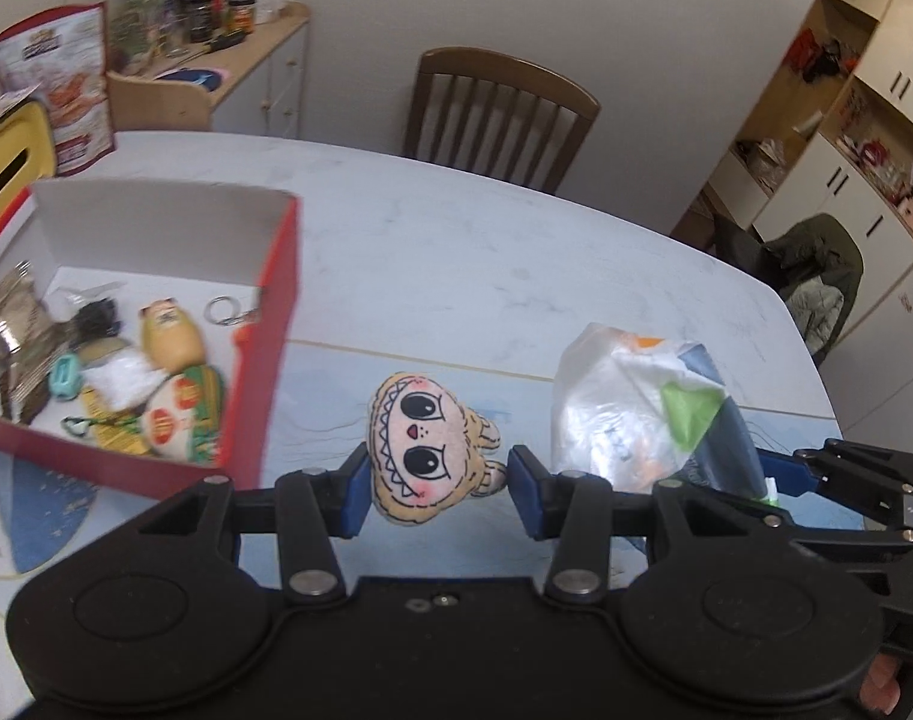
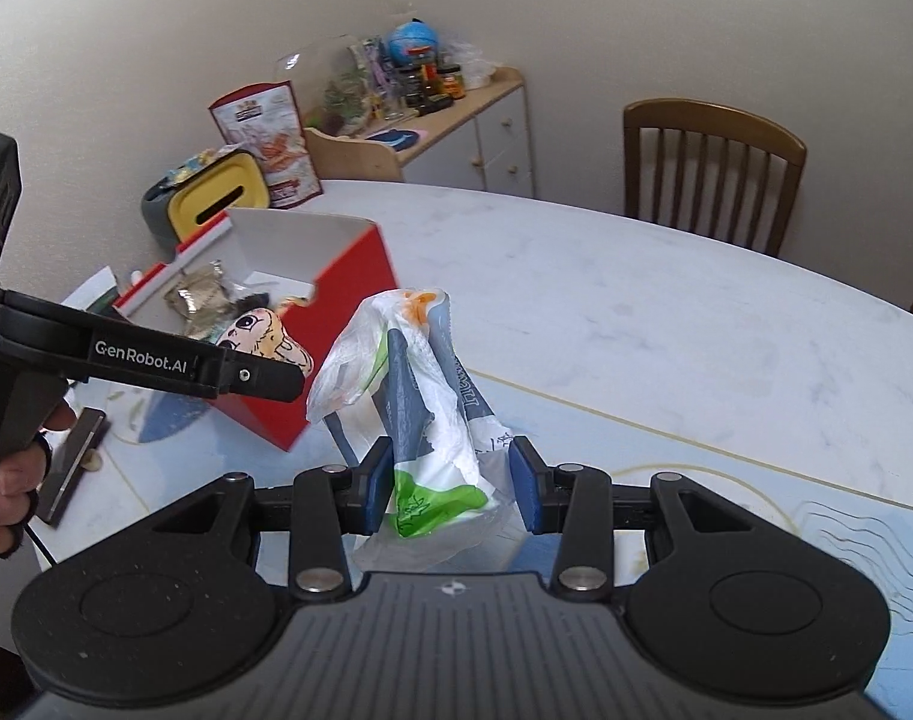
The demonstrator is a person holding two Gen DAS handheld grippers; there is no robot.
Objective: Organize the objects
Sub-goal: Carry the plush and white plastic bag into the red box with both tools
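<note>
Midway through sorting: box (image 1: 258,360) at left half-filled, left gripper (image 1: 438,489) clamped on plush (image 1: 423,438), right gripper (image 2: 450,489) beside it pinching bag (image 2: 420,414). Next, probably: both carried left, dropped into box.

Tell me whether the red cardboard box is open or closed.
Open. The red cardboard box has no lid over it; its white interior shows, with a keyring and snack packets visible inside.
</note>
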